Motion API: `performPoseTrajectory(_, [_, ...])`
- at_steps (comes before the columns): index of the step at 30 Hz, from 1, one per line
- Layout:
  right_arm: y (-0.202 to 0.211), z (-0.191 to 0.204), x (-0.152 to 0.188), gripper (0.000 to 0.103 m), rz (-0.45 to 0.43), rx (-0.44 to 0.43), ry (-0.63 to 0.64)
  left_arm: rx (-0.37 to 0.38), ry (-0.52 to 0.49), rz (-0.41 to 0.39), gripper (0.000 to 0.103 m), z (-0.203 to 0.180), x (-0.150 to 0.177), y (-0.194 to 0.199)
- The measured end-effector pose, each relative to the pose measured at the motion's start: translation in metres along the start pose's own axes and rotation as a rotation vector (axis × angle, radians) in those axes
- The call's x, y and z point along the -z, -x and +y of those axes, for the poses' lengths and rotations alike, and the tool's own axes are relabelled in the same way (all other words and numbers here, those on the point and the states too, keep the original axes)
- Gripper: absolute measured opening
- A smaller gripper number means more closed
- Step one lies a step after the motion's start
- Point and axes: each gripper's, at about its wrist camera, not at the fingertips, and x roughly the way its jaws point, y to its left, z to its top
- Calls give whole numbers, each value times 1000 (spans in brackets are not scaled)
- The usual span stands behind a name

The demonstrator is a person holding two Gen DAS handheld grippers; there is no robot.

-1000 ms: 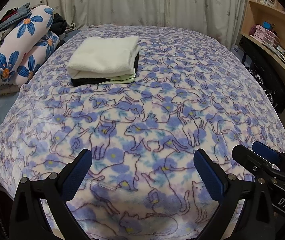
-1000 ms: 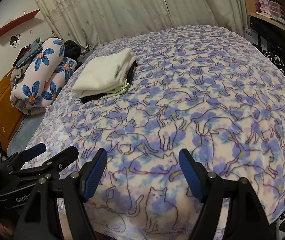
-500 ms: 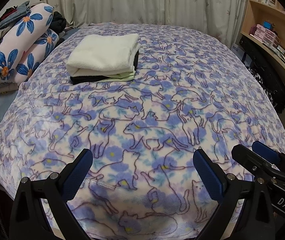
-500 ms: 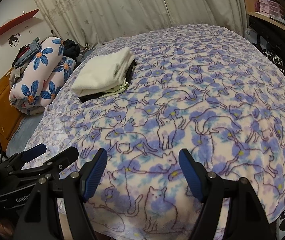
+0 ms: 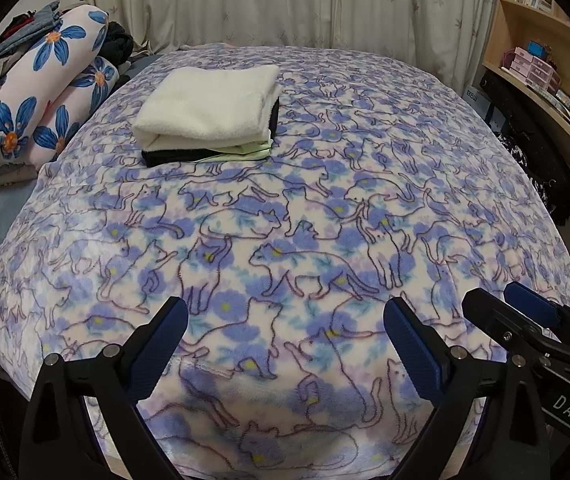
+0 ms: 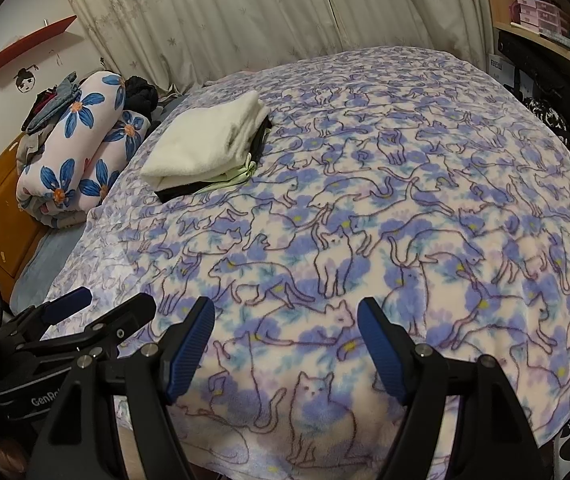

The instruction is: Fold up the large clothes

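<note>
A stack of folded clothes (image 5: 209,114), white on top with pale green and black beneath, lies on the far left of the bed; it also shows in the right wrist view (image 6: 209,146). The bed is covered by a purple cat-print blanket (image 5: 325,208) (image 6: 385,208). My left gripper (image 5: 285,344) is open and empty above the blanket's near edge. My right gripper (image 6: 285,344) is open and empty beside it, to its right. Each gripper shows at the edge of the other's view.
A rolled flower-print quilt (image 5: 41,104) with loose clothes on top lies left of the bed. Curtains (image 5: 285,4) hang behind. Wooden shelves (image 5: 545,72) with boxes stand on the right. An orange cabinet (image 6: 1,216) is at the left.
Both grippers have stayed open at the bed's near edge. The views have drifted slightly, with the folded stack a little lower in frame.
</note>
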Motion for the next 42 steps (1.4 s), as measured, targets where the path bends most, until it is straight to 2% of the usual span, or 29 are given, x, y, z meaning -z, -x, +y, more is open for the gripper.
performPoseTrajectory(7, [0,0,0,74,2,0,-2,4,-7,-2,91,-1,3,0])
performPoseTrajectory(42, [2,5,0,74,0,5,10,-4,12,12,91,11,9,3])
